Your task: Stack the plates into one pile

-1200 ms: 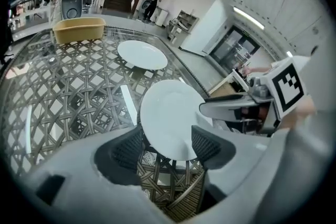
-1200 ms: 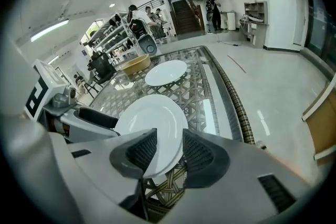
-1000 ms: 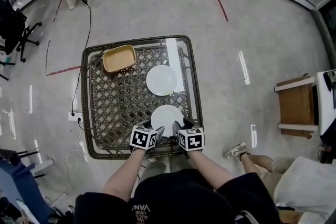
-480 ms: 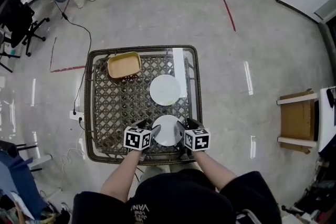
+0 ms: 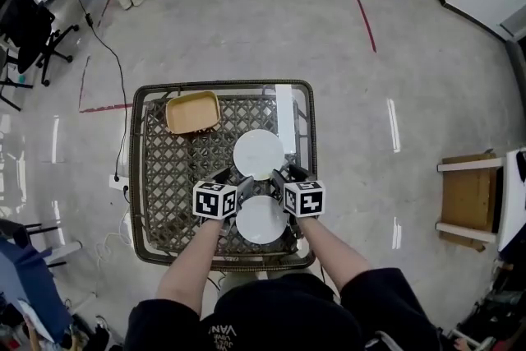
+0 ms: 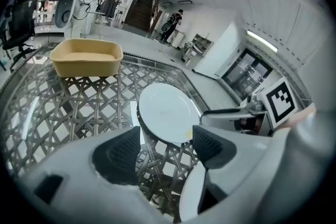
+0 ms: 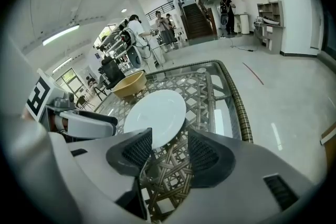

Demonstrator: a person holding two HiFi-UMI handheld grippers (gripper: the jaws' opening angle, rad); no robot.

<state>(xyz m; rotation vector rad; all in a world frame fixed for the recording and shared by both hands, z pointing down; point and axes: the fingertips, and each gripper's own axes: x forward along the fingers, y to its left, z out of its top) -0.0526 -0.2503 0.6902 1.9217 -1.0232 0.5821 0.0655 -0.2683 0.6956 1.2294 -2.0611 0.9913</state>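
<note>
Two white plates lay apart on the table point(image 5: 164, 168): far plate point(image 5: 258, 153) at frame centre, near plate point(image 5: 261, 219) just below. Left gripper point(image 5: 233, 177) and right gripper point(image 5: 286, 173) flanked the far plate's lower rim, both wide and gripping nothing, the right jaws having just been opening. Judged best practice: take opposite rims evenly and keep the plate level.

Black tee point(image 5: 279, 318), grey tools
Short sleeves point(image 5: 154, 318); left tool point(image 6: 163, 147) and right tool point(image 7: 170, 152) grey, ribbed black pads point(image 6: 118, 152), black-and-white marker cubes point(image 5: 214, 200).

Bright, even indoor light; fisheye warp in both gripper views.
Ceiling strip lights point(image 7: 60, 34) throw streaky glare on the glossy floor point(image 5: 393, 123) and glass tabletop point(image 5: 284, 104); shadows stay soft, and gripper-view edges bend, blur and darken.
</note>
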